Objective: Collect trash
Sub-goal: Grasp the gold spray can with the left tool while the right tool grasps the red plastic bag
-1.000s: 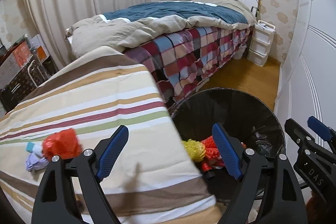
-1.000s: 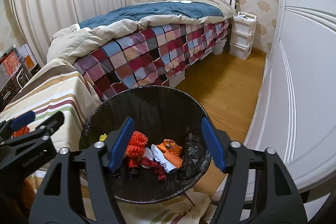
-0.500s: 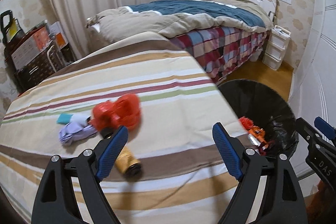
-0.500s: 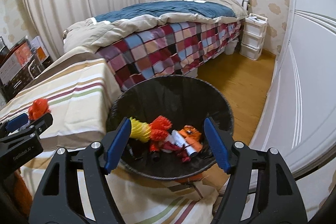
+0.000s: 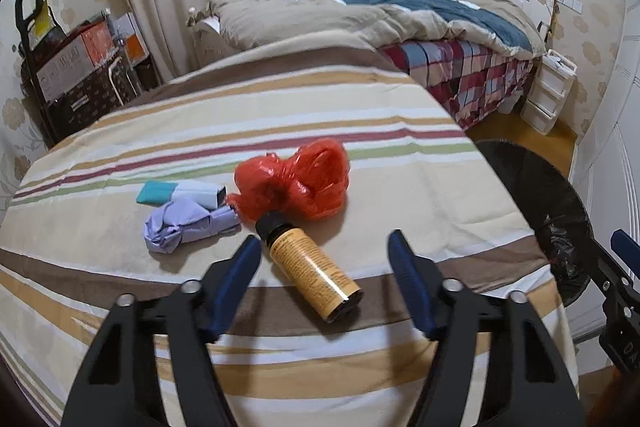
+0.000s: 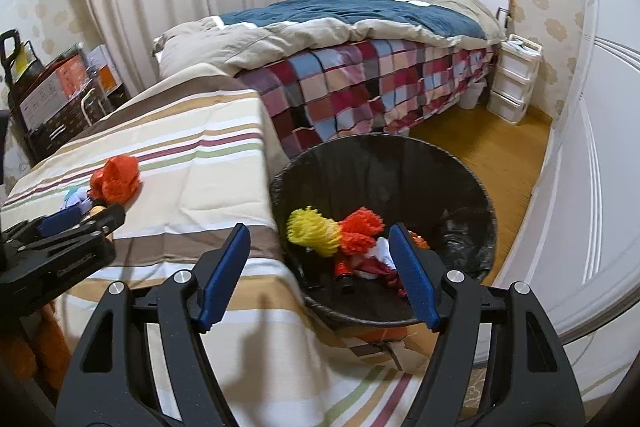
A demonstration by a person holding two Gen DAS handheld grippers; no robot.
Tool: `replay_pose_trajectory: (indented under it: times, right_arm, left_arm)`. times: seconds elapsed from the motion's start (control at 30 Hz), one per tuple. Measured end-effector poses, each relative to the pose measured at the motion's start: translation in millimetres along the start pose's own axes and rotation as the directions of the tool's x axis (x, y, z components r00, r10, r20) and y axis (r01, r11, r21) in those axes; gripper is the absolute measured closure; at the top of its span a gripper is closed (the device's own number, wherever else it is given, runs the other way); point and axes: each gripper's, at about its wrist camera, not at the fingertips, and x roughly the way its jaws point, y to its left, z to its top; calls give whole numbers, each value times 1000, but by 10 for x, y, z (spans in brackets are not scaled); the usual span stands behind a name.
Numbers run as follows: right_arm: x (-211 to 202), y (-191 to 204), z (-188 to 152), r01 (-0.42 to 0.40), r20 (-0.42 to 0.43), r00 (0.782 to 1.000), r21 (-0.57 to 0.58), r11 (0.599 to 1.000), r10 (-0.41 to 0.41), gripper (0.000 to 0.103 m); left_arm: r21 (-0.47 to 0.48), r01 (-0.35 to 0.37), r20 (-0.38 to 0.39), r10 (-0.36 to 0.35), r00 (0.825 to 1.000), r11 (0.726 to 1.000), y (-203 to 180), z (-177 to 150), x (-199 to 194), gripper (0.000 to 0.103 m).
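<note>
An orange-labelled bottle (image 5: 308, 267) with a black cap lies on the striped tablecloth (image 5: 360, 131). Around its cap sit a crumpled red plastic bag (image 5: 296, 183), a purple paper wad (image 5: 184, 227) and a teal-and-white box (image 5: 176, 193). My left gripper (image 5: 324, 247) hovers over the bottle, jaws closing; the bottle shows between them, with neither pad touching it. My right gripper (image 6: 318, 233) is open and empty at the table's edge, beside the black bin (image 6: 400, 155). In the bin lie yellow netting (image 6: 312, 231) and orange netting (image 6: 360, 227). The red bag (image 6: 116, 179) and the left gripper (image 6: 80, 219) show at the left.
A bed with a plaid cover (image 6: 360, 83) stands behind the table and bin. White drawers (image 6: 512, 83) sit by the headboard, and a white wardrobe (image 6: 600, 147) lines the right side. Boxes and a cart (image 5: 68, 67) stand at the far left. The bin (image 5: 540, 195) is right of the table.
Both grippers have swung left. The left went from above the bin to above the bottle on the table, and its jaws have narrowed. The right now overlaps the table's edge.
</note>
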Motion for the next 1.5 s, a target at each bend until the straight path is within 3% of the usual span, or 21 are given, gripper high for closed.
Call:
replay_pose_trajectory:
  times: [0.13, 0.37, 0.73, 0.93, 1.5]
  right_arm:
    - [14, 77, -3, -12, -4, 1000, -14, 1000, 12, 33]
    - [26, 160, -7, -25, -9, 1000, -28, 999, 25, 33]
    - [42, 331, -35, -50, -20, 999, -64, 997, 49, 33]
    - [71, 553, -40, -86, -35, 996, -101, 991, 83, 33]
    - [434, 1596, 177, -216, -99, 975, -214, 953, 199, 33]
  left_arm:
    - [-3, 13, -25, -13, 1000, 1000, 56, -28, 61, 60]
    - [8, 34, -18, -34, 999, 999, 84, -68, 27, 72]
    - [0, 54, 1, -54, 999, 999, 249, -154, -110, 73]
    - [-32, 33, 7, -33, 999, 999, 530, -251, -212, 73]
    - [-168, -131, 18, 136, 991, 977, 1595, -343, -288, 73]
